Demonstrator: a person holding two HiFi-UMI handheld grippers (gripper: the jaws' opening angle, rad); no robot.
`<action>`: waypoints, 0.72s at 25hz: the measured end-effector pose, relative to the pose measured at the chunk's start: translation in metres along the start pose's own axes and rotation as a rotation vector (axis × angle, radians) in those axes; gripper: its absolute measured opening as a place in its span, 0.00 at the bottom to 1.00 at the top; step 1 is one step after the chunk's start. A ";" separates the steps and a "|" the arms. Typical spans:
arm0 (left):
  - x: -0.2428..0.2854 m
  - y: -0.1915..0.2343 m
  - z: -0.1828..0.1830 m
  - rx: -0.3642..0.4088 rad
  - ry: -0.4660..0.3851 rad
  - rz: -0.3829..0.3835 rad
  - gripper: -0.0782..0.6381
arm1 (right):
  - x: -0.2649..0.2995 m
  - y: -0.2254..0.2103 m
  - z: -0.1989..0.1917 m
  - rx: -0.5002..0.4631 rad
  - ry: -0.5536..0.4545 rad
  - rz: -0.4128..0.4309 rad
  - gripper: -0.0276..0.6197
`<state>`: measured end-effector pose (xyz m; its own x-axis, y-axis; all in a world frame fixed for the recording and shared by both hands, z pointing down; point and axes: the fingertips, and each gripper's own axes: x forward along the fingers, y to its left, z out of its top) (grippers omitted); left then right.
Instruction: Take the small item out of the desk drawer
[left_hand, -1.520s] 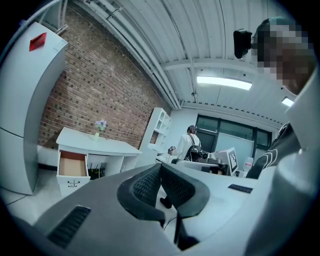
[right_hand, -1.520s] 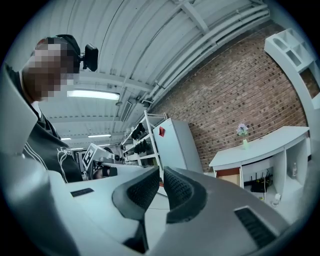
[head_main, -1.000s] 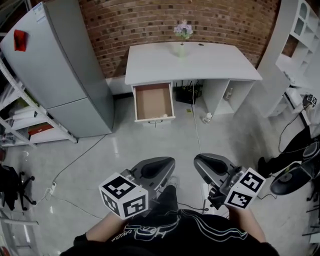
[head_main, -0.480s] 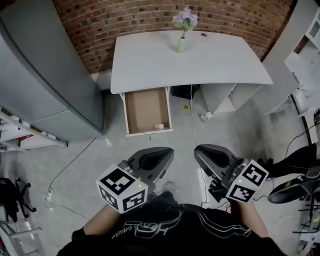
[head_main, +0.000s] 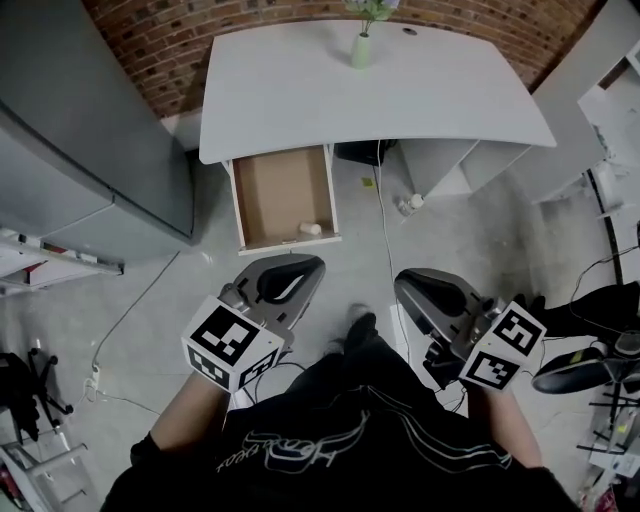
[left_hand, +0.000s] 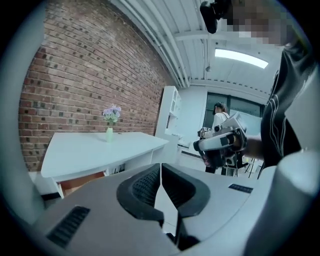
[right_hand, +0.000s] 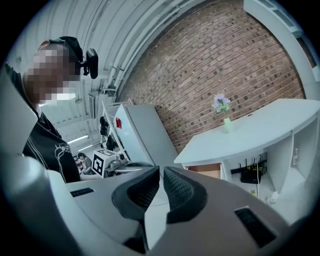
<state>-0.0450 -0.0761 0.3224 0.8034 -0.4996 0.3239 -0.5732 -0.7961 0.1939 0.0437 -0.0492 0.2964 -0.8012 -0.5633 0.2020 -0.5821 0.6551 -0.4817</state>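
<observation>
Left gripper (head_main: 300, 272) and right gripper (head_main: 415, 292) both closed, empty, near open drawer (head_main: 275, 195); small item (head_main: 312, 229) in its front corner.

Brick wall (head_main: 135, 30), grey floor (head_main: 150, 310) (glossy)

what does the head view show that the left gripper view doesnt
Only the head view: the small item lying near the front right corner of the open drawer, and the grey cabinet at left. Only the left gripper view: the ceiling light and the shut, empty jaws of the left gripper. Both: the white desk, the vase, the brick wall and the right gripper.
</observation>
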 end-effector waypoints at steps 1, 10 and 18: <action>0.003 0.004 -0.006 0.015 0.017 0.006 0.14 | 0.001 -0.002 -0.004 0.004 0.001 0.005 0.13; 0.040 0.038 -0.044 0.134 0.154 -0.016 0.15 | 0.018 -0.045 -0.009 0.049 0.015 0.038 0.13; 0.102 0.106 -0.076 0.265 0.331 -0.073 0.24 | 0.063 -0.124 -0.013 0.138 0.069 0.027 0.13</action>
<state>-0.0365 -0.1855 0.4469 0.7206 -0.3360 0.6065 -0.4204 -0.9073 -0.0031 0.0637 -0.1599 0.3800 -0.8265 -0.5077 0.2431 -0.5395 0.5912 -0.5996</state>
